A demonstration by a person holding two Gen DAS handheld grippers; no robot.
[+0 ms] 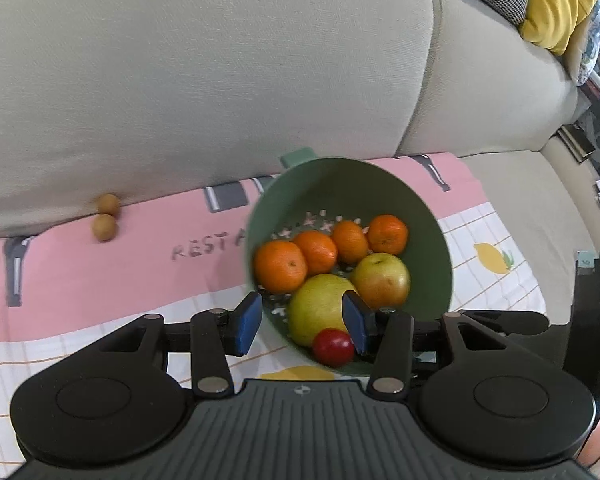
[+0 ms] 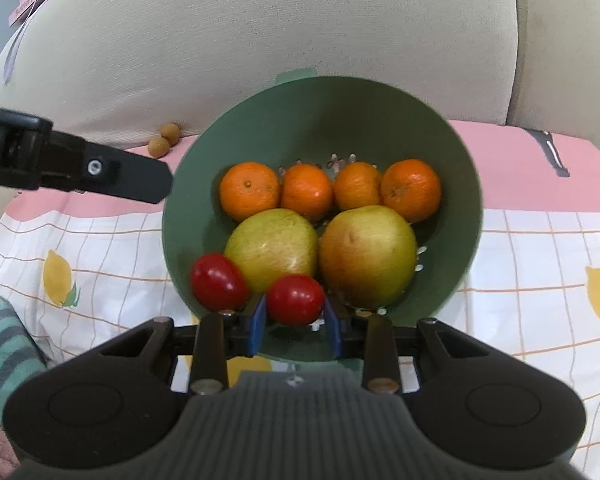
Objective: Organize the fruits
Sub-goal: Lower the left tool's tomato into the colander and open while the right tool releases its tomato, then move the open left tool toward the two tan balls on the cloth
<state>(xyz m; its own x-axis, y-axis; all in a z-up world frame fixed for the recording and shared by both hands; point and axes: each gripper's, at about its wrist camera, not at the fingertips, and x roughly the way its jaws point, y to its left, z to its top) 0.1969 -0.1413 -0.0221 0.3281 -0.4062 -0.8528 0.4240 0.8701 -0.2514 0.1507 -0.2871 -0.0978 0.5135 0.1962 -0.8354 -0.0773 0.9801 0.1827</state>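
Left gripper (image 1: 302, 322): jaws partly open, nothing between the pads; the near rim of the green colander (image 1: 432, 216) and the nearer green apple (image 1: 320, 306) sit past the gap, a red tomato (image 1: 334, 346) just inside the right-hand pad. Right gripper (image 2: 294, 326): jaws narrow, blue pads pressed on both sides of a second red tomato (image 2: 295, 299), held at the colander's (image 2: 260, 128) near rim. Just left of those jaws a tomato (image 2: 218, 282) rests against the inner wall. Straight ahead of the right jaws: two green apples (image 2: 274, 246) (image 2: 368, 254) side by side, touching; behind them four mandarins (image 2: 250, 190) (image 2: 306, 192) (image 2: 357, 186) (image 2: 411, 189) in a row along the far side of the bowl. Colander sits on a printed cloth (image 2: 540, 248), pink band and lemon grid, spread on a beige sofa (image 2: 260, 40). Far left of both jaw sets, two small brown round fruits (image 1: 106, 216) lie outside the colander, touching each other, at the sofa backrest seam. Left gripper's finger (image 2: 100, 172) shows in the right wrist view, left of the colander rim, clear of it.
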